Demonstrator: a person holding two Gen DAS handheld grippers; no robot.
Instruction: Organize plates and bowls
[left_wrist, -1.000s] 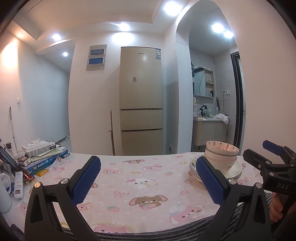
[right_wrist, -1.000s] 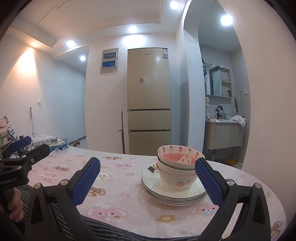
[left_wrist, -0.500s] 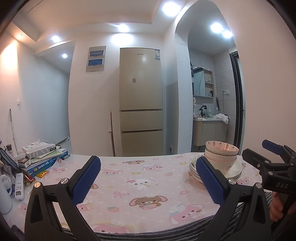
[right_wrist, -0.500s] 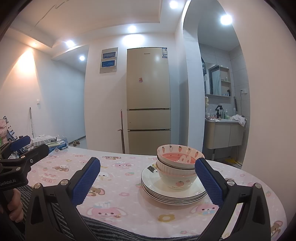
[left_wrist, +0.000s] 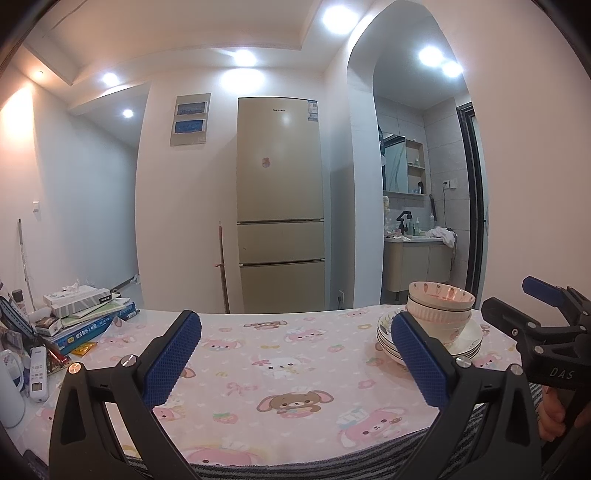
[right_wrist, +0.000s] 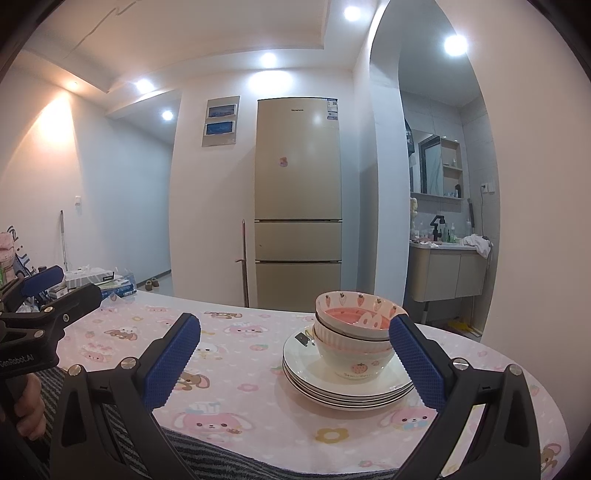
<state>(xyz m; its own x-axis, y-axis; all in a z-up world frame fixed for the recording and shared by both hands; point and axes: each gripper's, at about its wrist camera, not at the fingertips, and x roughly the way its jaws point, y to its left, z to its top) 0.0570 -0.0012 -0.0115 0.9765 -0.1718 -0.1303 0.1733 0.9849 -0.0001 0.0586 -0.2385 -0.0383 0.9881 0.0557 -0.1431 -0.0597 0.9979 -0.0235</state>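
At my three o'clock, "DAS" marks the black right gripper (left_wrist: 554, 332); at nine, "GenRobot.AI" marks the black left gripper (right_wrist: 33, 325).

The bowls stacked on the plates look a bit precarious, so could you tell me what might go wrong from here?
1. The top bowl sits tilted in the lower bowl; a nudge could tip it off.
2. Lifting the bowls may shift the plates.
3. The open right gripper has one finger close to the bowls.
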